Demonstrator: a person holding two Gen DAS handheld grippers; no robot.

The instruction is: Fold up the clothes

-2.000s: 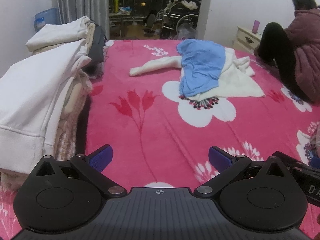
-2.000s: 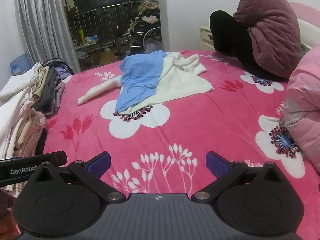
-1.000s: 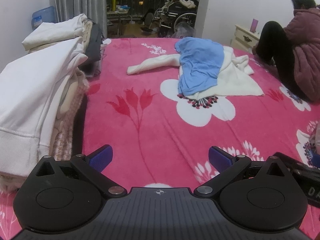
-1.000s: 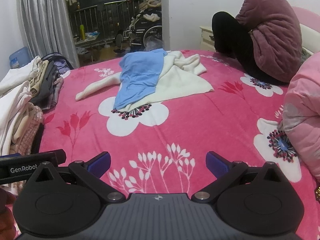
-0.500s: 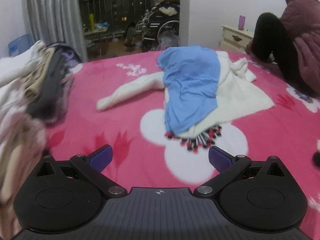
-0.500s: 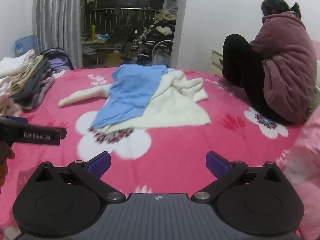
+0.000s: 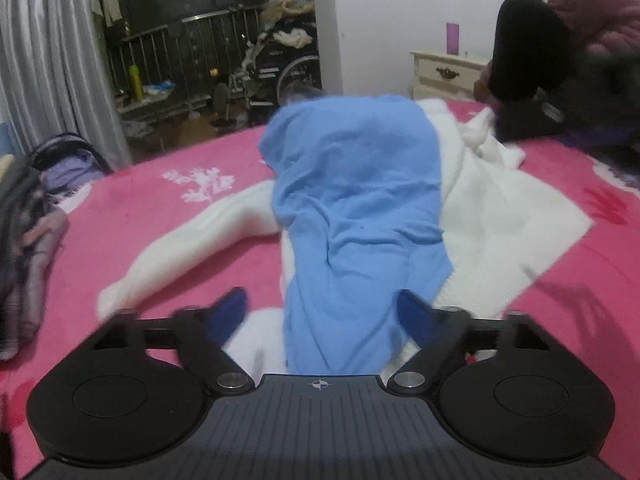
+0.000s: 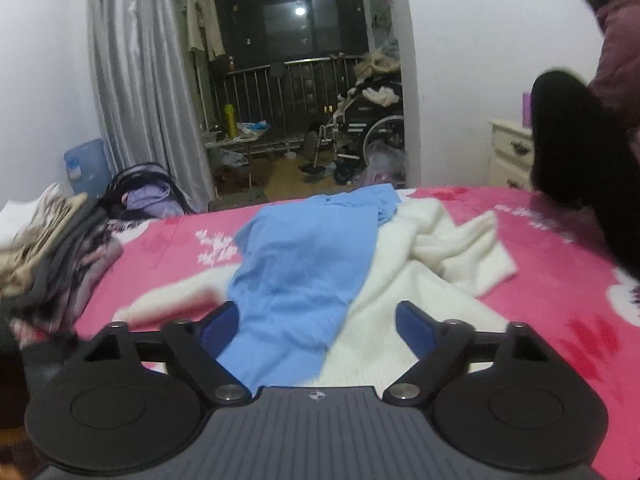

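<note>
A crumpled light-blue cotton garment (image 7: pixel 356 216) lies at the centre of the left wrist frame, draped over a fluffy cream-white knitted sweater (image 7: pixel 504 232) that spreads to the right, with one sleeve trailing toward the lower left; both rest on a bright pink plush bedspread with white flower prints (image 7: pixel 160 208); the left gripper (image 7: pixel 322 312) fills the bottom of that frame, its blue-tipped jaws closing but still apart, the lower hem of the blue garment lying between them, the tips not pressing on it; in the right wrist frame the right gripper (image 8: pixel 316 322) sits at the bottom, jaws likewise closing and still fairly wide, with the blue garment's near edge and the cream sweater between the tips, neither pinched; a blurred heap of grey and beige mixed clothes (image 8: pixel 52 256) sits at the left edge; a person in a mauve quilted jacket (image 8: pixel 618 52) and black trousers sits at the upper right; a grey pleated curtain (image 8: pixel 136 80) hangs at the upper left.
</note>
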